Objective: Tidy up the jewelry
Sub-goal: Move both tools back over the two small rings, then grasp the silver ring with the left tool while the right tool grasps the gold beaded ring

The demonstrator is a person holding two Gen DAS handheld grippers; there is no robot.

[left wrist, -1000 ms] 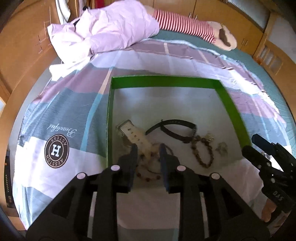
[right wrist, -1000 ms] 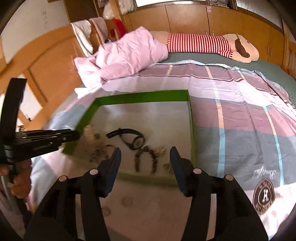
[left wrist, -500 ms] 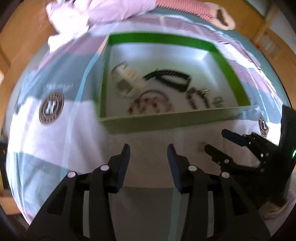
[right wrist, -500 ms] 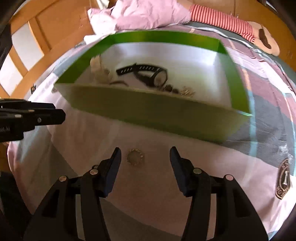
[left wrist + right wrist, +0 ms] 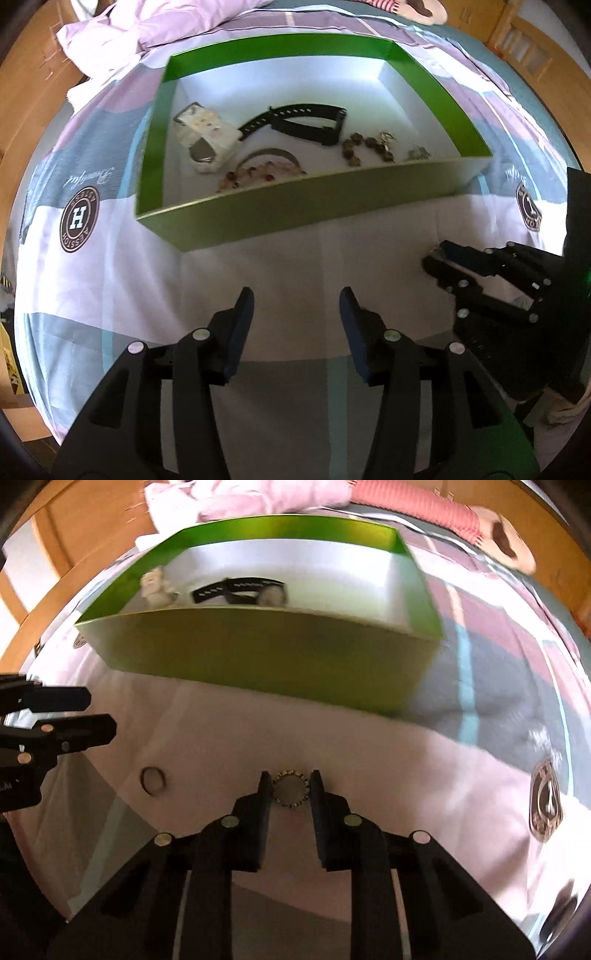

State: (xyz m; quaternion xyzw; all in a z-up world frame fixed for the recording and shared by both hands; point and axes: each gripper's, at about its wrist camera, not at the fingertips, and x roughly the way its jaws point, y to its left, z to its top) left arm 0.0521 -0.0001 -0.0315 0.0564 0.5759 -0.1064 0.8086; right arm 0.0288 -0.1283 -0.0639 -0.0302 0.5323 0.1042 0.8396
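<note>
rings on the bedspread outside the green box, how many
2. A beaded ring sits between the right gripper's fingertips, in front of the green box. A plain dark ring lies to its left, near the left gripper. More may be hidden.

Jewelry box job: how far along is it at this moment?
Done: a white watch, a black watch and beaded bracelets lie in the green box. In hand: the right gripper has just closed its jaws around a studded ring on the bedsheet. Left: a thin plain ring; the left gripper is open over bare sheet.
</note>
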